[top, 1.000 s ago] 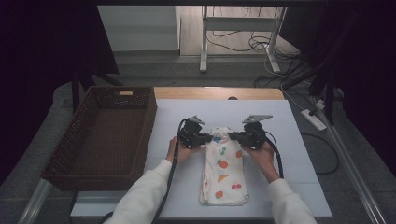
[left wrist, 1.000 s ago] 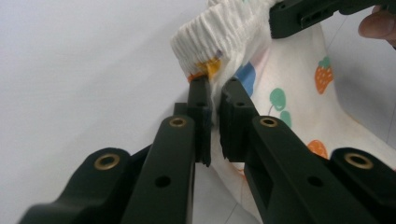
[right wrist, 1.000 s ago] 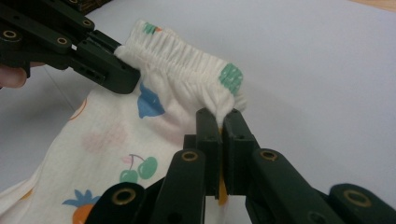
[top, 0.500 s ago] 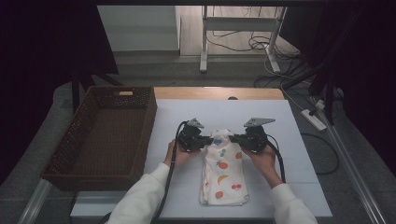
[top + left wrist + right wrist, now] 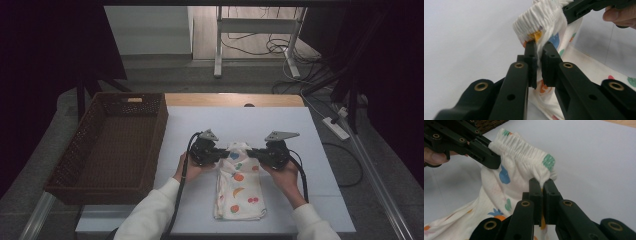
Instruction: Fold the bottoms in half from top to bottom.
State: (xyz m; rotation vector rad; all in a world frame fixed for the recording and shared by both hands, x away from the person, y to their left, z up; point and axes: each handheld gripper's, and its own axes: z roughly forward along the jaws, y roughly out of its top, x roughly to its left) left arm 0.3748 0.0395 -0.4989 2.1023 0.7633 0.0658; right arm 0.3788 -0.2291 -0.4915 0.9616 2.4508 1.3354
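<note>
1. Garment (image 5: 239,189), white with fruit print, is seen lying on the white table (image 5: 310,150), its elastic waistband end lifted at 12 o'clock.
2. Left gripper (image 5: 218,155) is clamped on the waistband's 9 o'clock corner, jaws pressed onto the cloth.
3. Right gripper (image 5: 254,155) is clamped on the 3 o'clock corner.
4. Wicker basket (image 5: 161,125) is noted at 9 o'clock, apart from the garment.

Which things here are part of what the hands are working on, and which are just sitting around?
In the job:
- fruit-print garment, pinched at its elastic waistband
- left hand-held gripper, shut on it
- right hand-held gripper, shut on it

Lying about:
- wicker basket, left of the white mat
- power strip on the floor
</note>
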